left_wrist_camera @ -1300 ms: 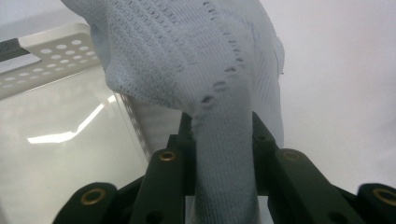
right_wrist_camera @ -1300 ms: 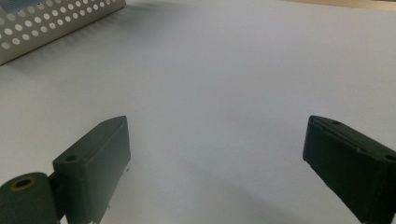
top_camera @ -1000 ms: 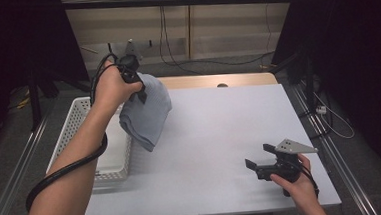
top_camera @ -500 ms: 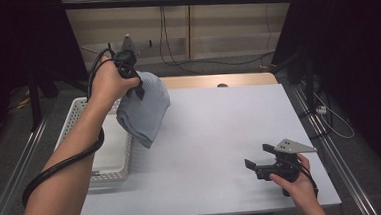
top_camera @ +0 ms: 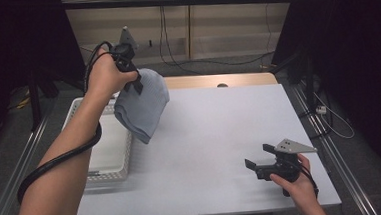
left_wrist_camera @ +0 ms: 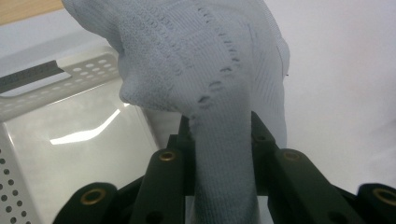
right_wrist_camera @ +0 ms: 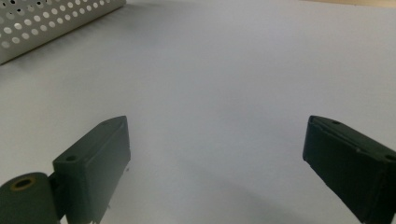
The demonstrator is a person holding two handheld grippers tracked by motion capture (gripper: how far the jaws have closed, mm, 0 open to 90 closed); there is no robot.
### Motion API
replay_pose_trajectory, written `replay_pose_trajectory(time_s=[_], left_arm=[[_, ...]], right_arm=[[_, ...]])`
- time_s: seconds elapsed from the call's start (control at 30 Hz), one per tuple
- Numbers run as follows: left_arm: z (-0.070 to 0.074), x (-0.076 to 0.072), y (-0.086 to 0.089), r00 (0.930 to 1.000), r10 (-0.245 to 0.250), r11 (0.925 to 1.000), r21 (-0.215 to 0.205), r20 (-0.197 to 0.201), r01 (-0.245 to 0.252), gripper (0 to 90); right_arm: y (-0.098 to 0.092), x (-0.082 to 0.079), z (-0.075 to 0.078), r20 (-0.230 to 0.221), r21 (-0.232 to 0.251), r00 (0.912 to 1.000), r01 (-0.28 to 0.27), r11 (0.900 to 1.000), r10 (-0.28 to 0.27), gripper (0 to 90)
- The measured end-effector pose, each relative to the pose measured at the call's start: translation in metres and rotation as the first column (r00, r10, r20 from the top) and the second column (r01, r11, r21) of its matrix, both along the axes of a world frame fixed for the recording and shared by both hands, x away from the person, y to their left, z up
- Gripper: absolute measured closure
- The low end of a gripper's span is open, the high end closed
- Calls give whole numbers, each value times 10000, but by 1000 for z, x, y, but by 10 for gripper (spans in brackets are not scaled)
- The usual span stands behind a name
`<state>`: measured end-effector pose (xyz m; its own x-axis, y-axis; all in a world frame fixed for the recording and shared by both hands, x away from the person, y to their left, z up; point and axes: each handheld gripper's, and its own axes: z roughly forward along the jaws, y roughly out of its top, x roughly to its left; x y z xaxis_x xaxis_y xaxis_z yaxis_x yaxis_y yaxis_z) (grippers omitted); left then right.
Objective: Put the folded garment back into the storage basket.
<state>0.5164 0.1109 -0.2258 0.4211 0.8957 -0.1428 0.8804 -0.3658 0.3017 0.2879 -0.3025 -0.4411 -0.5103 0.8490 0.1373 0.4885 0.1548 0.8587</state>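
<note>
hanging clear in the air above the table [top_camera: 220, 130] beside the white basket [top_camera: 106, 147], a grey knit garment [top_camera: 143, 108] pinched at one fold by the left gripper [top_camera: 136, 86] so it drapes loose; right gripper [top_camera: 259, 159] spread wide, empty, resting near the table's front.

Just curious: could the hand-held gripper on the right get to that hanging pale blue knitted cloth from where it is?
Probably yes: the right hand-held gripper is open and bare white table separates it from the pale blue knitted cloth.
</note>
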Motion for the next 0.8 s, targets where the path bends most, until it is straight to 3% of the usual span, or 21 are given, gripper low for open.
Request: replay_pose_trajectory(time_s=[0.4, 0.53, 0.8], left_arm=[[10, 1, -4, 9997, -210, 9998, 51, 113, 209, 736], [12, 0, -7, 9999, -72, 10000, 30, 150, 72, 736], [19, -1, -15, 9989, -388, 9992, -45, 271, 389, 736]], right_arm=[[-1, -1, 1, 22, 14, 10000, 32, 10000, -32, 74], [0, -1, 1, 25, 1, 10000, -4, 10000, 4, 74], [-1, -1, 1, 20, 14, 10000, 32, 10000, -32, 74]])
